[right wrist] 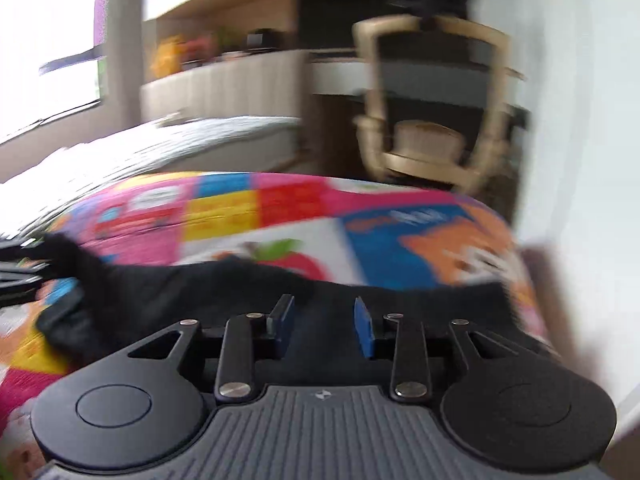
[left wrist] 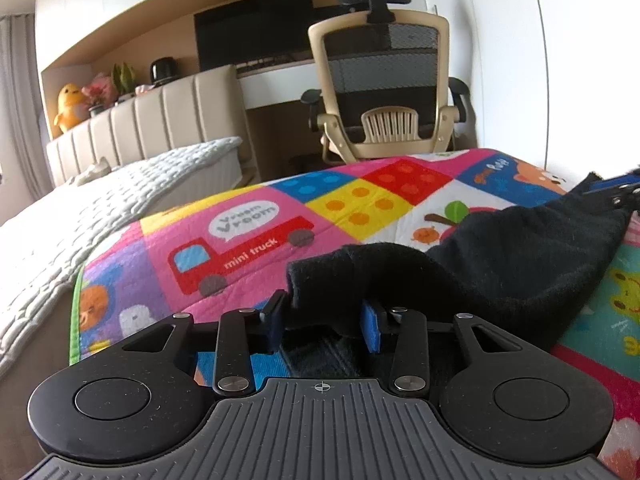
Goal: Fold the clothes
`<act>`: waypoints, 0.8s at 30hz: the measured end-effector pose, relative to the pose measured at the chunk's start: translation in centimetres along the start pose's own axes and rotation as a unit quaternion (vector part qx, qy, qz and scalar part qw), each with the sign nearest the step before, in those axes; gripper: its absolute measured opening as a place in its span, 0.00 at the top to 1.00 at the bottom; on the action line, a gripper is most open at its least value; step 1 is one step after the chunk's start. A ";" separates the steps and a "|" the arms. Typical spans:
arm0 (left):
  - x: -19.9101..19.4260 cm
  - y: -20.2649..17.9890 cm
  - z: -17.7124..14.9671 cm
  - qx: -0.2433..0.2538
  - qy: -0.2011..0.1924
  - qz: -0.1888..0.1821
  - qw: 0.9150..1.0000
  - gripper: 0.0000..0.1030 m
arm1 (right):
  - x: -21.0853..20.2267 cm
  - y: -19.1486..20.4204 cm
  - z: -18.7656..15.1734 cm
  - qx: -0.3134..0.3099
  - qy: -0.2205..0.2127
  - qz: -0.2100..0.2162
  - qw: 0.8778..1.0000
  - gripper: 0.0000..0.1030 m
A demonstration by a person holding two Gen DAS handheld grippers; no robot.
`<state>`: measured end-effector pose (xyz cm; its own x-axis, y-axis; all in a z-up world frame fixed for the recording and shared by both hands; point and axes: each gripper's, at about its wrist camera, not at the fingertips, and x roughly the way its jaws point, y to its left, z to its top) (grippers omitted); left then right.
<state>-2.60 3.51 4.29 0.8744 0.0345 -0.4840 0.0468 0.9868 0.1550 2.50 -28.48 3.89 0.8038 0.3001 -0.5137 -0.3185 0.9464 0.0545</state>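
Observation:
A black garment (left wrist: 500, 264) lies on the colourful play mat (left wrist: 248, 232). In the left wrist view my left gripper (left wrist: 325, 320) has its blue-padded jaws apart, with a rolled black edge of the garment (left wrist: 340, 276) bunched between and above them; I cannot tell if it is clamped. The right gripper (left wrist: 612, 192) shows at the far right at the garment's other end. The right wrist view is motion-blurred: my right gripper (right wrist: 324, 328) is open over the black garment (right wrist: 192, 292), jaws apart with nothing pinched. The left gripper (right wrist: 24, 264) shows at the left edge.
The mat (right wrist: 280, 208) covers a low bed-like surface. A white quilted bed (left wrist: 80, 208) stands to the left, with a beige headboard (left wrist: 152, 120). A beige office chair (left wrist: 384, 80) and a desk stand behind. A white wall (left wrist: 560, 60) is at the right.

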 end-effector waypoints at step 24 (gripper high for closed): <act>-0.4 0.9 -0.7 -0.073 -0.022 -0.012 0.997 0.60 | 1.1 -7.5 -2.1 0.218 0.064 -0.064 0.972 0.82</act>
<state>-3.24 4.52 3.99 0.8942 0.0077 -0.4475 -0.0008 0.9999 0.0156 4.72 -35.53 1.08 0.7451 0.1847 -0.6409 0.0468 0.9441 0.3265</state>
